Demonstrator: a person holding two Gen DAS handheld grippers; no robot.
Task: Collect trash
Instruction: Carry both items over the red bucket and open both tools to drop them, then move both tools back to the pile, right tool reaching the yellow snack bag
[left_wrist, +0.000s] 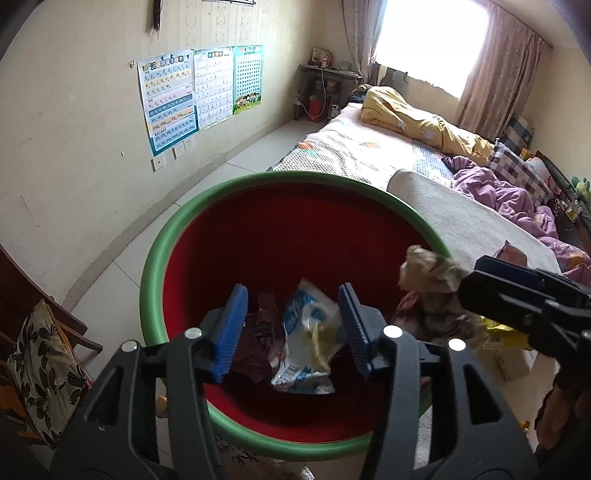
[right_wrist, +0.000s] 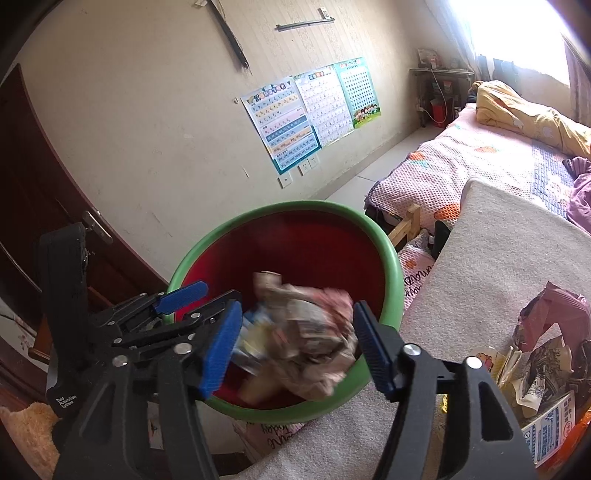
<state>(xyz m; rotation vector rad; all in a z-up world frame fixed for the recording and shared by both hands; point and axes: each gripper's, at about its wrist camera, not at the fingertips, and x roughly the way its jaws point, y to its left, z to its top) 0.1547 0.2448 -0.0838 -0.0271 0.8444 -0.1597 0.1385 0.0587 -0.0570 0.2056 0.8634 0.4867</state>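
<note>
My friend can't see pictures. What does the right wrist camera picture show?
An open right gripper with blue pads hangs over a round red bin with a green rim, with a blurred crumpled brownish wrapper between its jaws. More wrappers lie on a beige surface beside it.

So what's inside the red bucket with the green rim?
Inside the bucket lie a blue-and-white wrapper and a dark brown wrapper. A crumpled wrapper sits over the opening. The bucket's bottom under them is covered, so anything lower can't be seen.

Wall posters (left_wrist: 199, 92), bed (left_wrist: 369, 151) (yellow quilt (left_wrist: 417, 122)) — brown door (right_wrist: 33, 177).
</note>
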